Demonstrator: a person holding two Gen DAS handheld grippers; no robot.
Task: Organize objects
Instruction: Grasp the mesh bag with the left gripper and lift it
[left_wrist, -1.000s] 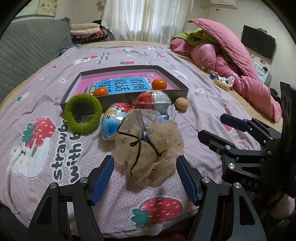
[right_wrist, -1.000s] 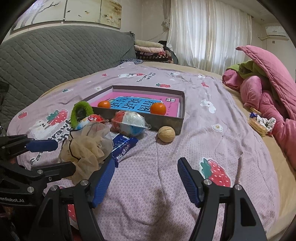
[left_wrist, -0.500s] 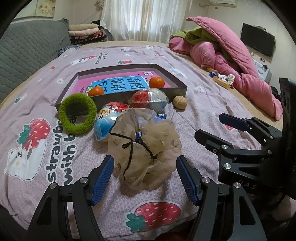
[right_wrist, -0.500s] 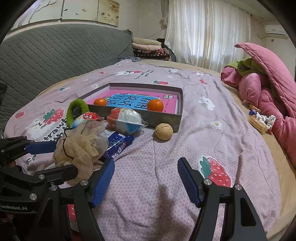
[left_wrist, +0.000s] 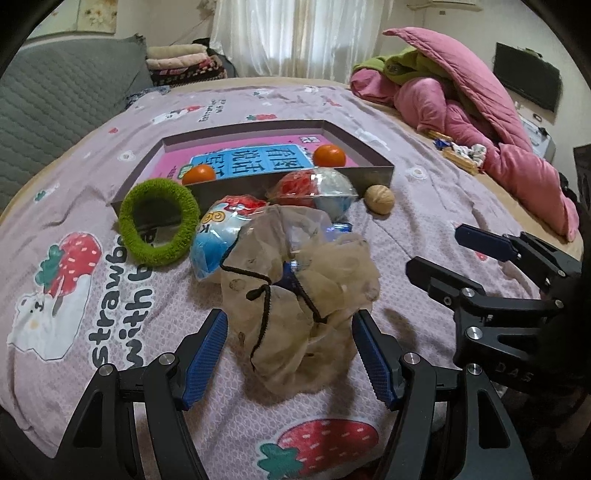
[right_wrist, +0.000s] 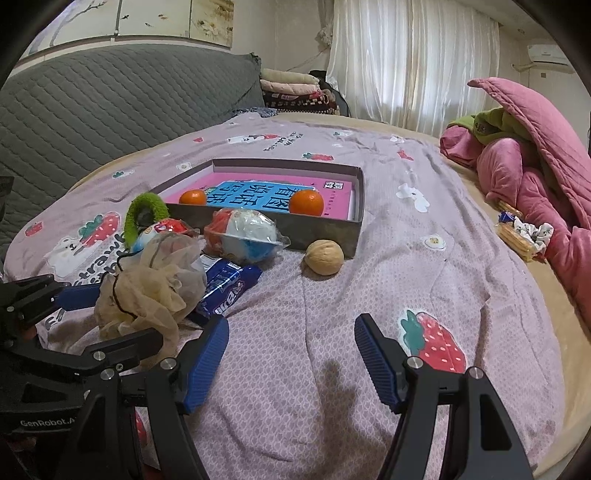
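Bedspread (left_wrist: 92, 192) | beige scrunchie (left_wrist: 299, 291) between wide-open left hand-held gripper (left_wrist: 290, 354) fingers | right hand-held gripper (right_wrist: 291, 354) wide

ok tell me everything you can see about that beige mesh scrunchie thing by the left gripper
The beige mesh scrunchie is a crumpled puff of sheer, tan, netted fabric with faint dark dots and a thin black cord looped across it. It lies slumped on the strawberry bedsheet, between the open fingers of the left gripper, which do not appear to be squeezing it. Its far side leans against a blue and red packaged toy ball, and it partly covers a blue snack wrapper.
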